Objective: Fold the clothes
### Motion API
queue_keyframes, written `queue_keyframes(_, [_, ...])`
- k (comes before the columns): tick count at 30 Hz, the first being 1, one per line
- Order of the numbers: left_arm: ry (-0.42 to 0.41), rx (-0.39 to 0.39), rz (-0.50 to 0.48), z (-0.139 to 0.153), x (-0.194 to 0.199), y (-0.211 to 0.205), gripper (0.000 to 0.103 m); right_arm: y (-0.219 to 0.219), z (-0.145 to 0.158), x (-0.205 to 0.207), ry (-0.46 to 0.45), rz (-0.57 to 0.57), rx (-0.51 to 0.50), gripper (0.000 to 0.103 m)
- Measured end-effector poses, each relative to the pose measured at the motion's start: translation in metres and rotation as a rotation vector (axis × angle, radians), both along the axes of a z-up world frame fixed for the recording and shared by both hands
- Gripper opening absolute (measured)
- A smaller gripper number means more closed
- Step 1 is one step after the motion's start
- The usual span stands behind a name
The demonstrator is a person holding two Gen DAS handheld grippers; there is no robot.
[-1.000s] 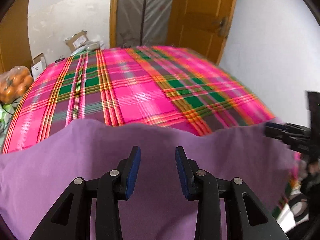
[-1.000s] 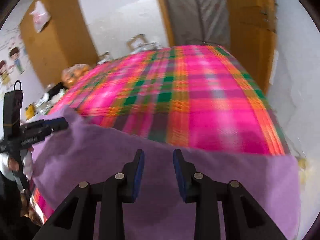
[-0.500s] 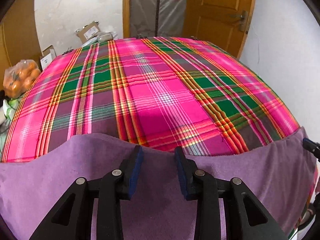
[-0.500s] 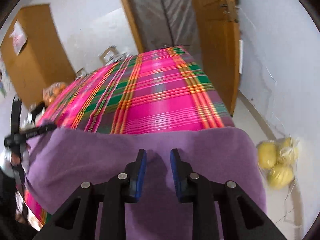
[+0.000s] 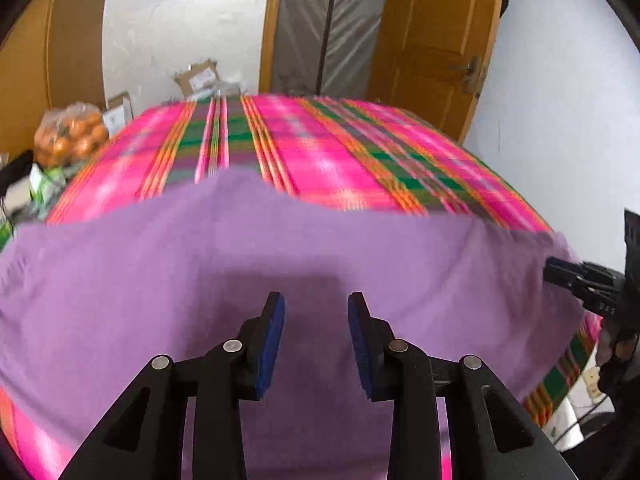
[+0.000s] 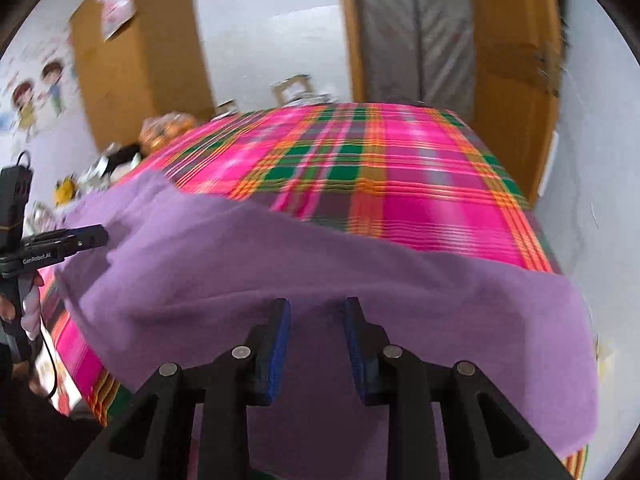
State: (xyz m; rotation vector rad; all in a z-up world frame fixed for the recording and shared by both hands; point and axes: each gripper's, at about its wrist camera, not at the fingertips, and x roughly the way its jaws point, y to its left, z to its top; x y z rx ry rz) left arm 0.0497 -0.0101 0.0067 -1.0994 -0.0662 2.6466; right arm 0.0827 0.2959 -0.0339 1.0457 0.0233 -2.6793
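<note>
The purple cloth (image 5: pixel 280 264), spread across the near end of the plaid bed (image 5: pixel 320 152), looks soft, light and floppy, best pinched at its corners; left tool (image 5: pixel 316 332) gapes empty, right tool (image 6: pixel 317 336) is opening, nothing gripped.

place: home, prob. a bedroom
bed (image 5: pixel 332 160): pink/green plaid cover, fills mid-room
door (image 5: pixel 436 40): wooden, open at the bed's far right corner, grey sheeting (image 5: pixel 324 28) hung in the doorway
wall (image 6: pixel 36 96): white, w/ kids' cartoon stickers
wardrobe (image 6: pixel 136 60): wooden, poster stuck on it, off the bed's far left corner
clutter: bag of oranges (image 5: pixel 70 136) by the bed's left edge, cardboard boxes (image 5: pixel 198 78) past its far edge
</note>
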Motion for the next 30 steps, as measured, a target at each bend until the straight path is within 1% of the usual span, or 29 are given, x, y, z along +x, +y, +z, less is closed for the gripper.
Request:
queue_keyframes(2, [0.017, -0.008, 0.009, -0.004, 0.007, -0.001, 0.034, -0.006, -0.001, 0.006, 0.003, 0.024, 0.042, 0.033])
queue_keyframes(4, [0.022, -0.018, 0.011, -0.004, 0.011, -0.002, 0.034, 0.0, 0.0, 0.018, -0.01, 0.058, 0.059, 0.032])
queue_keyframes(6, [0.022, -0.009, 0.011, -0.003, 0.013, -0.004, 0.034, 0.009, 0.001, 0.031, -0.013, 0.075, 0.084, 0.032])
queue_keyframes(10, [0.021, -0.013, 0.01, -0.003, 0.012, -0.001, 0.035, 0.023, 0.004, 0.05, -0.044, 0.049, 0.098, 0.032])
queue_keyframes(14, [0.021, 0.004, -0.012, -0.002, 0.012, 0.003, 0.035, 0.026, 0.009, 0.047, -0.096, 0.055, 0.126, 0.032])
queue_keyframes(16, [0.027, 0.014, -0.025, 0.0, 0.013, 0.005, 0.035, 0.026, 0.013, 0.04, -0.088, 0.011, 0.134, 0.032])
queue_keyframes(19, [0.041, 0.028, -0.045, 0.004, 0.015, 0.009, 0.035, 0.033, 0.018, 0.029, -0.041, -0.053, 0.098, 0.032])
queue_keyframes(21, [0.047, 0.03, -0.055, 0.006, 0.014, 0.012, 0.035, 0.043, 0.021, 0.021, -0.018, -0.101, 0.043, 0.032])
queue_keyframes(23, [0.043, 0.024, -0.056, 0.003, 0.012, 0.014, 0.035, 0.059, 0.017, 0.01, -0.021, -0.17, -0.006, 0.032])
queue_keyframes(25, [0.025, 0.027, -0.051, -0.002, 0.009, 0.013, 0.035, 0.085, 0.011, -0.004, -0.051, -0.256, -0.064, 0.032])
queue_keyframes(28, [0.028, 0.031, -0.048, -0.004, 0.008, 0.013, 0.035, 0.095, 0.012, -0.014, -0.068, -0.271, -0.106, 0.032])
queue_keyframes(30, [0.029, 0.027, -0.049, -0.004, 0.007, 0.014, 0.035, 0.079, 0.019, -0.014, -0.028, -0.192, -0.069, 0.032])
